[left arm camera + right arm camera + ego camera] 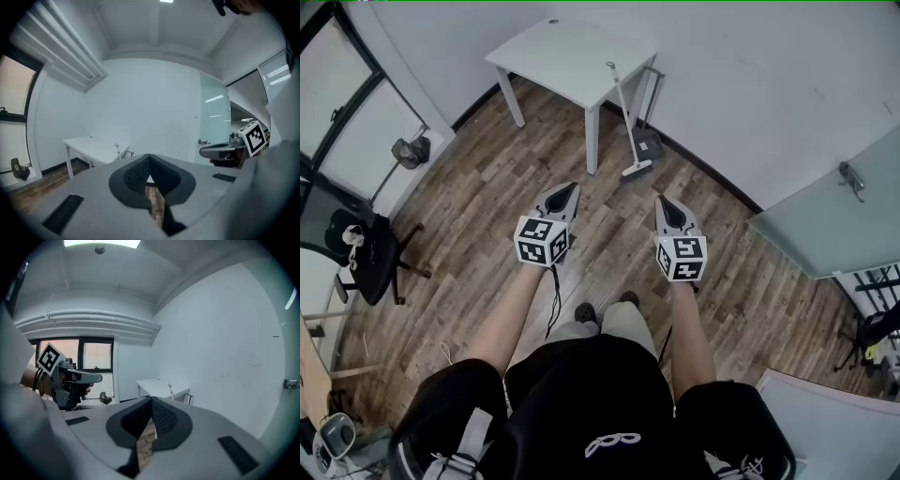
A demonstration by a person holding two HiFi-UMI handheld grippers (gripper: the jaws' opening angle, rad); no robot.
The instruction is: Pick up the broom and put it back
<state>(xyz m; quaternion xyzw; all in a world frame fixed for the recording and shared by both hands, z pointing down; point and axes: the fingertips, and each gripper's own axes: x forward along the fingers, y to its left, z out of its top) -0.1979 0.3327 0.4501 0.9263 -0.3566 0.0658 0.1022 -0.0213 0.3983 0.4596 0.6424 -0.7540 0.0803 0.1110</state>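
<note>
The broom [625,112] has a thin pale handle and a flat light head on the floor. It leans upright against the right side of a white table [553,52]. A dark dustpan [650,142] stands beside it by the wall. My left gripper [570,188] and right gripper [661,200] hover side by side over the wood floor, well short of the broom and pointing toward it. Both are shut with nothing in them. In the left gripper view the broom handle [117,148] shows beyond the closed jaws. The right gripper view has the handle [170,390] at the table edge.
A black office chair [367,253] stands at the left by the window. A frosted glass door [830,220] with a handle is at the right. A small dark object [411,150] sits near the left wall. White walls close off the far side.
</note>
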